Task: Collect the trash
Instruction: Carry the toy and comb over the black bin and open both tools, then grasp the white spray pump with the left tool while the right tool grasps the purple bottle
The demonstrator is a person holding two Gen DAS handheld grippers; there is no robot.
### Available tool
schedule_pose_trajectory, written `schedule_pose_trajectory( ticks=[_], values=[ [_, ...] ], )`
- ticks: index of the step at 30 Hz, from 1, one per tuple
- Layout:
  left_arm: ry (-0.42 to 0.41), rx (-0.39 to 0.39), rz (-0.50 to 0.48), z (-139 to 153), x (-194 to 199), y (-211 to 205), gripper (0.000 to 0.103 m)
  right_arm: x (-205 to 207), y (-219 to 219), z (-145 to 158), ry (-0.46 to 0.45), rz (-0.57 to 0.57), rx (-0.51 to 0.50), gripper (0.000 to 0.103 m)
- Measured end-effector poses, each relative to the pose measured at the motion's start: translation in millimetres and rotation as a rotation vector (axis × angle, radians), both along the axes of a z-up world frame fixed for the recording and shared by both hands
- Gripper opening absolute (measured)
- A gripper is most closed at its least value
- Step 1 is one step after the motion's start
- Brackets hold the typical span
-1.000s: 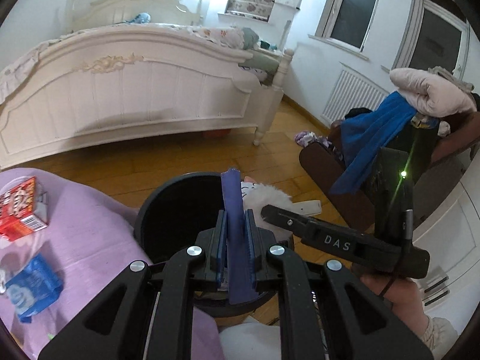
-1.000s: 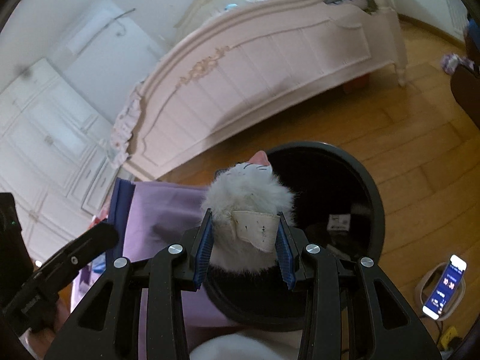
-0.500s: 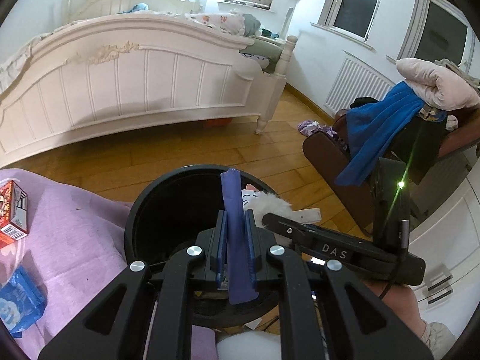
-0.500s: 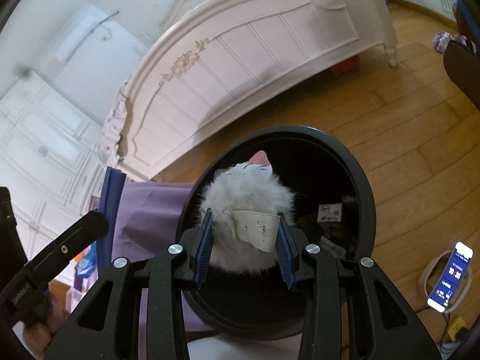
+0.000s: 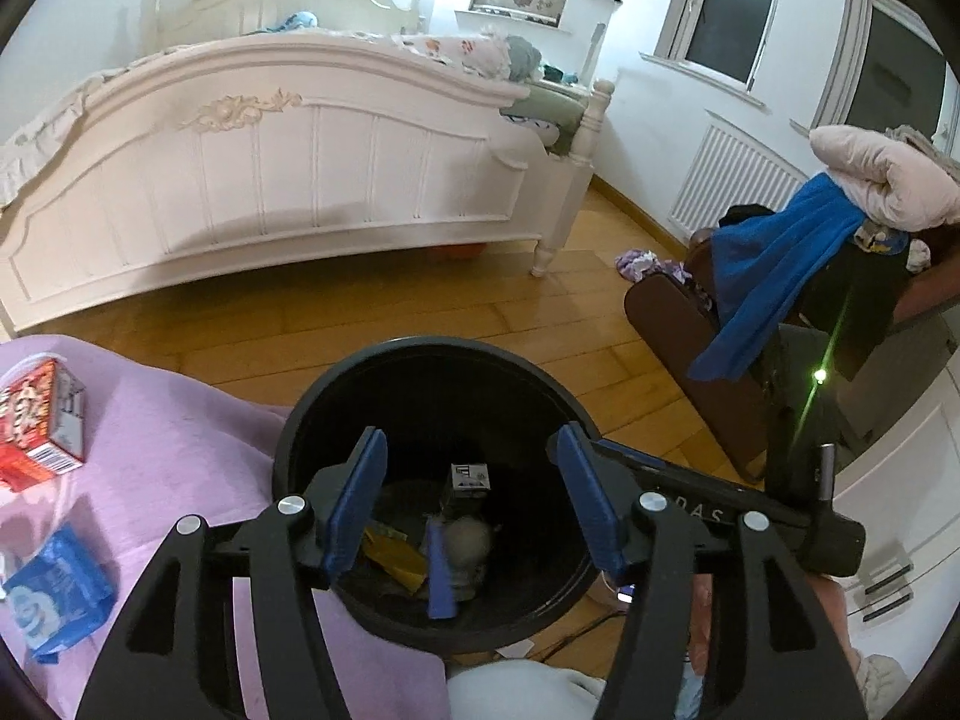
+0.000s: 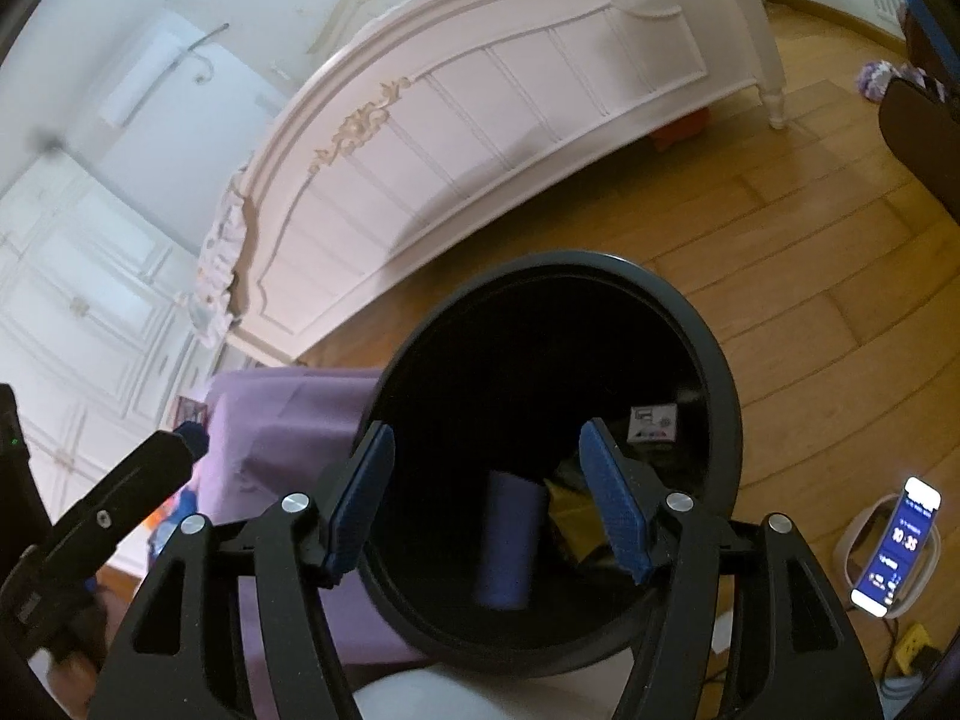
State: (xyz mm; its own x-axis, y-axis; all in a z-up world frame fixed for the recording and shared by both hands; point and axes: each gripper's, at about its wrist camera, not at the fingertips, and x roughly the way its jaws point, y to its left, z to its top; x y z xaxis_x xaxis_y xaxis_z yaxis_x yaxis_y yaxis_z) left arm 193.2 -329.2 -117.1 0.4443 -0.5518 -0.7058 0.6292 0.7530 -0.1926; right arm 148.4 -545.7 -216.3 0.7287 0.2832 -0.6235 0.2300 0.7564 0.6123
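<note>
At far left we see a red carton [image 5: 45,420] and a blue packet [image 5: 57,594] on the lilac-covered counter [image 5: 180,450], whose edge meets the black bin [image 5: 432,354]. Our left gripper [image 5: 468,498] and right gripper [image 6: 489,492] hang over its mouth, jaws just released, nothing between them; the purple strip [image 5: 438,570] and fluffy white piece [image 5: 471,540] lie inside. "DAS" marks the right gripper's body. Open wooden floor [image 5: 360,318] runs to the white bed [image 5: 270,180]

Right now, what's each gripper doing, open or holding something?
Left gripper: open, fingers just spread, nothing between them, above the bin.
Right gripper: open, fingers just spread, nothing held, above the bin.
</note>
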Motion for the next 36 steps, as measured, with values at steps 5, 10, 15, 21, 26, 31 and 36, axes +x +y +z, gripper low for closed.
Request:
schedule_pose_trajectory(
  ticks=[5, 10, 15, 21, 26, 31, 36],
  values=[
    [-0.022, -0.038, 0.035, 15, -13, 28, 0.065, -3, 21, 18, -0.024, 0.052, -0.02, 0.065],
    [-0.035, -0.076, 0.116, 30, -25, 79, 0.065, -1, 62, 40, -0.046, 0.151, -0.054, 0.065],
    [-0.082, -0.097, 0.279, 44, -36, 161, 0.072, 7, 117, 65, -0.077, 0.283, -0.098, 0.075],
    [-0.084, -0.079, 0.488, 38, -41, 264, 0.072, 24, 190, 91, -0.11, 0.446, -0.183, 0.08],
    [-0.041, -0.064, 0.596, 20, -47, 334, 0.071, 39, 248, 105, -0.116, 0.574, -0.216, 0.08],
    [0.011, -0.021, 0.612, 0, -46, 373, 0.064, 46, 325, 121, -0.123, 0.742, -0.279, 0.08],
    [0.077, -0.037, 0.591, -15, -37, 388, 0.048, 53, 398, 122, -0.086, 0.865, -0.326, 0.074]
  ],
)
